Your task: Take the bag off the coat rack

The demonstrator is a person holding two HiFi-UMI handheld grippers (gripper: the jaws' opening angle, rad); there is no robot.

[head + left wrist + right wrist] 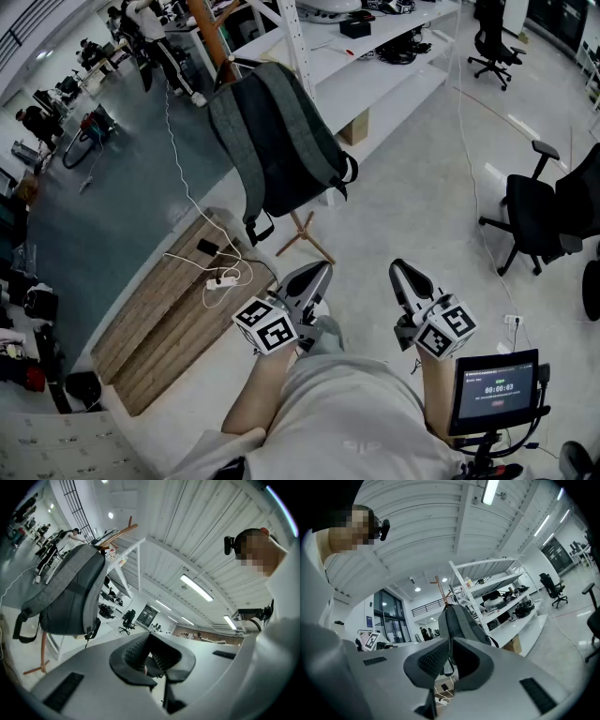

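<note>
Currently your left gripper (322, 270) is closed tight, with nothing between the jaws. The right gripper (400, 270) is closed too, and empty. Both are close in front of your body, pointing toward the grey bag (277, 141) but well apart from it. The bag hangs by its top on the wooden coat rack (208, 33), beside the white shelving (375, 70), with its straps dangling.

Timer digits, apparently 00:00:03, on small screen (497, 386) at lower right of head view, remaining print there too small to read; black-and-white square code markers on marker cube (265, 327) of left gripper (322, 270) and marker cube (446, 328) of right gripper (399, 268).
</note>
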